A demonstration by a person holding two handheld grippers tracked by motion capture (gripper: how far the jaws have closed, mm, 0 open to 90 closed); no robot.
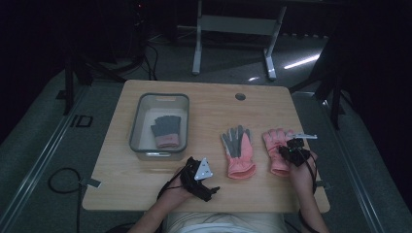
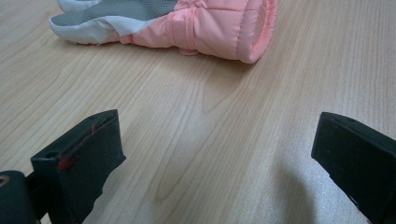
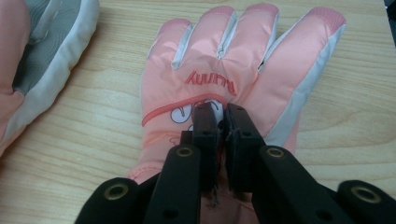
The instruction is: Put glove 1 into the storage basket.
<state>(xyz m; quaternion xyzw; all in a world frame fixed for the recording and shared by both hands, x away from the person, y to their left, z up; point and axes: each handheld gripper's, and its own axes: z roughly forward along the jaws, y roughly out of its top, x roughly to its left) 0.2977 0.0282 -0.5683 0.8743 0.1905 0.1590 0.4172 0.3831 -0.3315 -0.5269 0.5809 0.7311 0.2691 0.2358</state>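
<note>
Two pink gloves lie on the wooden table [image 1: 145,179]. The middle glove [image 1: 238,150] lies grey palm up; its cuff [image 2: 205,23] is ahead of my left gripper [image 1: 206,175], which rests near the front edge with jaws wide open [image 2: 219,135] and nothing between them. The right glove [image 1: 274,141] lies back up, fingers pointing away, with red lettering [image 3: 233,60]. My right gripper [image 1: 291,153] comes down on its back near the cuff, its jaws nearly together [image 3: 222,109] and pinching a fold of the pink fabric. The middle glove's edge [image 3: 42,46] shows at the left of the right gripper view.
A grey basket [image 1: 160,97] stands at the back left of the table with a grey and pink glove [image 1: 166,130] inside. A round cable hole [image 1: 240,96] sits near the far edge. A metal stand [image 1: 233,29] is on the floor behind the table.
</note>
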